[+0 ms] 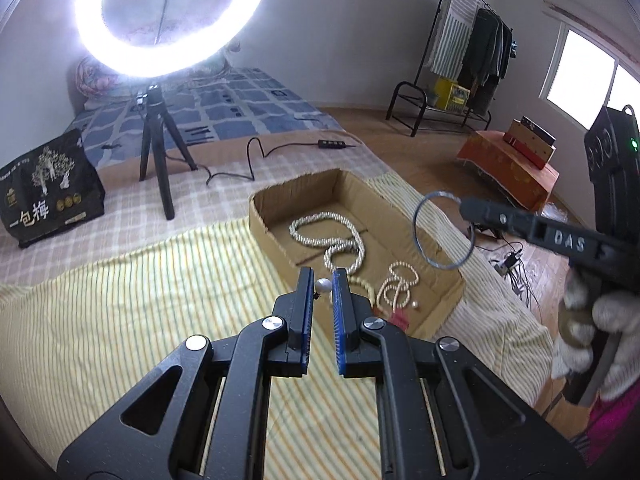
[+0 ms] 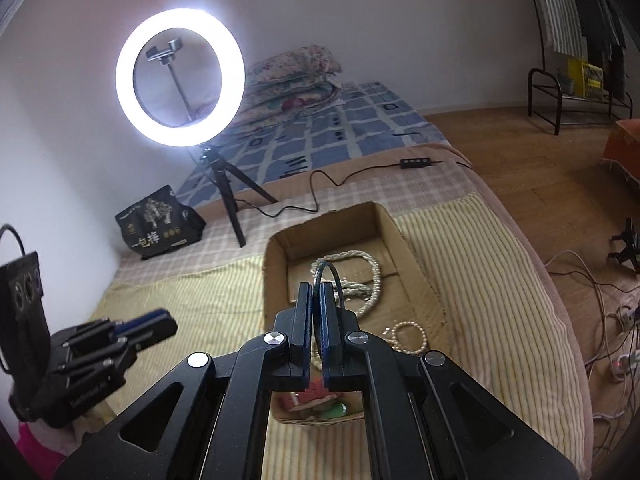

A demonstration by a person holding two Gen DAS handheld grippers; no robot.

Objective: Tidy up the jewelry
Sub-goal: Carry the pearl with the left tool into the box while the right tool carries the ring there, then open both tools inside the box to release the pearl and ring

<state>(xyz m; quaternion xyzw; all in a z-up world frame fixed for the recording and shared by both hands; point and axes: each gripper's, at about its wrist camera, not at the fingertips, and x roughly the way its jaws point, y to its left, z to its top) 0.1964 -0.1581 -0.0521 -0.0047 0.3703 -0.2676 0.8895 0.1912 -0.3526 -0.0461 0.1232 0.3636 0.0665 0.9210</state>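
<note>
Far left on the bed sat a black printed bag [image 1: 52, 188], then the lit ring light [image 1: 172, 16] on its black tripod [image 1: 158, 160], cable trailing across the checked blanket. Yellow striped cloth [image 1: 120, 300] covered the near bed.

Your left hand-held gripper [image 1: 323, 285] hovered above the cloth at the near edge of the cardboard box [image 1: 264, 216], jaws nearly closed, pinching a small pearl-like bead [image 1: 322, 285] between the blue pads [image 1: 338, 300]. It looked like an earring on a dark stud, but that part was too small to be sure.

Inside the box lay a long pearl necklace [image 1: 332, 240] looped on the floor, with a smaller cream bead bracelet [image 1: 396, 284] nearer the front right corner and something red beside it.

Right of that, your right hand-held gripper [image 2: 317, 300] was clamped shut on a thin dark bangle [image 1: 442, 232]; the bangle stood upright in the jaws, held in the air over the box's right wall. Your white-gloved hand [image 1: 596, 336] gripped the handle.

Far right: wood floor, an orange-covered low stand [image 1: 508, 168] with a box on it, a clothes rack [image 1: 476, 52], a window [image 1: 588, 80].
</note>
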